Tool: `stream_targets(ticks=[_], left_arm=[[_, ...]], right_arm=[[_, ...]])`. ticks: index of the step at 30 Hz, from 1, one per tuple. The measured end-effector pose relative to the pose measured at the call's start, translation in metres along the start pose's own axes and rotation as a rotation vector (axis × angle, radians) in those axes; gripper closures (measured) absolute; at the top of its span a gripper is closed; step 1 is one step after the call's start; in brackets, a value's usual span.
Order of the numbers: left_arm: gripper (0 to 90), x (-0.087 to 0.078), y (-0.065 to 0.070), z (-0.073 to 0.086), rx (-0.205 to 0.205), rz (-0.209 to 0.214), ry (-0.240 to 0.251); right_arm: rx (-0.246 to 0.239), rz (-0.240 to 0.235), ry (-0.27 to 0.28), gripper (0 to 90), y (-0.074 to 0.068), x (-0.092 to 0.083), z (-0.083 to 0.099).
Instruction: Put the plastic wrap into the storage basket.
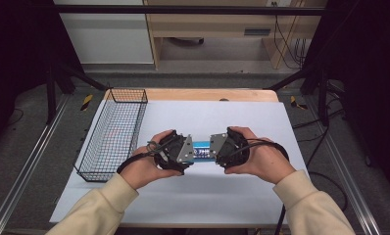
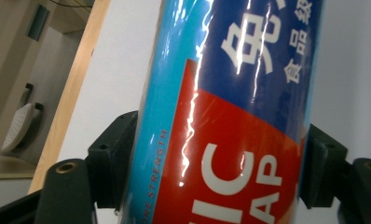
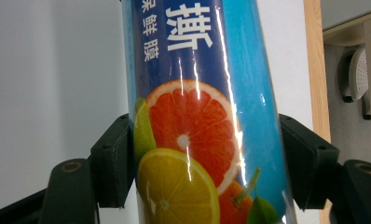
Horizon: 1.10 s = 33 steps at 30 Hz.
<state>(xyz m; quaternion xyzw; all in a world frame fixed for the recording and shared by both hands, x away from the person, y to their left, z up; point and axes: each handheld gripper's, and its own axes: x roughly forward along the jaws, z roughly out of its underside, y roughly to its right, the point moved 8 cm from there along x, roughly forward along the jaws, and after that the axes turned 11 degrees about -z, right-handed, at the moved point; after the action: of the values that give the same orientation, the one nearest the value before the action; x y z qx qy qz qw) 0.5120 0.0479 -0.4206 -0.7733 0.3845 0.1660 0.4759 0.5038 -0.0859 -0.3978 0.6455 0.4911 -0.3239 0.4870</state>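
A: What do the two grippers hold, and where is it?

B: A glossy blue roll of cling wrap spans the gap between the left gripper and the right gripper, lying level above the white sheet on the worktop, near its middle. A wire basket stands apart at the left edge.

A: How do the fingers stand?

B: In the left gripper view, the left gripper has its black fingers clenched against both sides of the roll. In the right gripper view, the right gripper has its fingers pressed on the roll in the same way. Each end is therefore grasped.

A: What writing can be read?

B: On the left-hand end, a red panel carries large white letters cut off by the frame, reading "IC" above "AP". Small vertical print at the panel's edge ends in "ORE STRENGTH". Above it, white Chinese characters sit on dark blue, among them "免" and "食品級". On the right-hand end, white characters read "撕" and "保鮮膜", above a picture of a halved grapefruit, a lemon slice, an orange and green leaves.

A: Any brand name?

B: None can be made out in full.
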Motion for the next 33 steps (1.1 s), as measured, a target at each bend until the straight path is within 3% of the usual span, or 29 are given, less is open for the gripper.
stream_targets(ticks=[10, 12, 13, 16, 22, 26, 33], left_arm=[[27.9, -0.003, 0.004, 0.007, -0.011, -0.008, -0.013], [28.1, -0.002, 0.007, 0.010, -0.029, -0.006, -0.021], [28.1, -0.002, 0.006, 0.012, -0.016, -0.011, -0.034], [28.2, -0.002, 0.006, 0.018, -0.025, -0.011, -0.050], [28.4, -0.005, 0.000, 0.028, -0.057, -0.021, -0.060], [28.5, -0.013, -0.006, 0.032, -0.073, -0.041, -0.067], [28.6, -0.030, -0.021, 0.039, -0.117, -0.088, -0.083]], right_arm=[[-0.016, -0.012, 0.024, 28.6, -0.002, 0.012, -0.002], [-0.039, 0.007, 0.021, 19.4, -0.002, 0.015, -0.001], [-0.034, 0.022, 0.012, 14.0, 0.000, 0.015, 0.000], [-0.012, 0.059, 0.010, 10.4, 0.005, 0.009, 0.011], [0.084, 0.090, 0.004, 6.7, 0.010, -0.003, 0.056], [0.194, 0.128, 0.019, 6.6, 0.013, -0.005, 0.085], [0.398, 0.194, 0.129, 9.1, 0.009, 0.012, 0.109]])
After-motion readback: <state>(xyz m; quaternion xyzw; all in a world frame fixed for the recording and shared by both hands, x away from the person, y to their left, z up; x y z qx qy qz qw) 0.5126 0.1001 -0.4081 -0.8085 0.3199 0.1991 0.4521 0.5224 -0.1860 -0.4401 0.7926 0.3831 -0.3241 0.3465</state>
